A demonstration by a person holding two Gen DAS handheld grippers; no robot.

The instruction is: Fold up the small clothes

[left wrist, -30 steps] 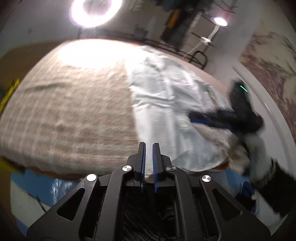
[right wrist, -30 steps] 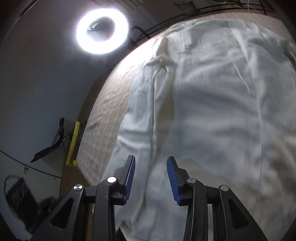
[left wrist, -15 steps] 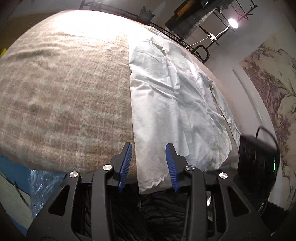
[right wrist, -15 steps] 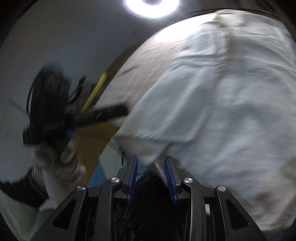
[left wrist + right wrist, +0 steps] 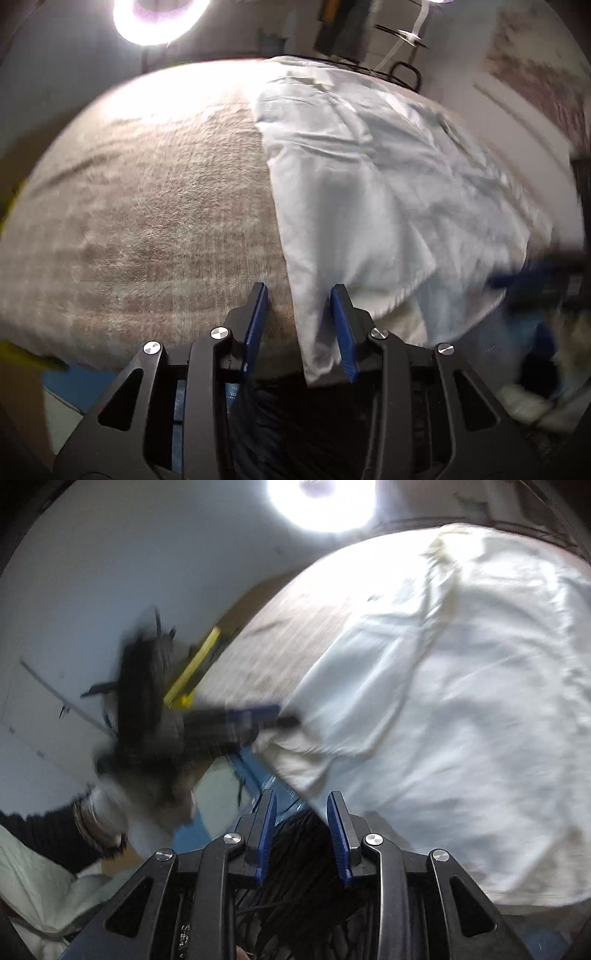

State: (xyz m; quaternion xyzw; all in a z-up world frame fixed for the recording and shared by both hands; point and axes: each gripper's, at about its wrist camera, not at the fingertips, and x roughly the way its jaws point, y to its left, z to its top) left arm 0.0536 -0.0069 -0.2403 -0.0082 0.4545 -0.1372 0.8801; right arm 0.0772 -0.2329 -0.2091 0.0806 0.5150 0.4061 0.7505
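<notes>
A white garment (image 5: 369,192) lies spread on a table under a brown checked cloth (image 5: 147,221). Its near edge hangs over the table's front. My left gripper (image 5: 300,295) is open, with the garment's near left corner lying between the fingers. My right gripper (image 5: 300,801) is open at the garment's near edge (image 5: 424,720), and cloth overlaps its right finger. The left gripper also shows, blurred, in the right wrist view (image 5: 251,716) at the garment's corner. The right gripper shows as a dark blur at the right edge of the left wrist view (image 5: 535,277).
A ring light (image 5: 159,14) shines behind the table. A yellow bar (image 5: 195,664) runs along the table's left side. A blue sheet (image 5: 258,775) lies on the floor below the table's front edge. A dark frame (image 5: 402,74) stands behind the table.
My left gripper went from shut to open and now straddles the garment's near left corner. My right gripper has swung from over the garment down to its near edge and stays open.
</notes>
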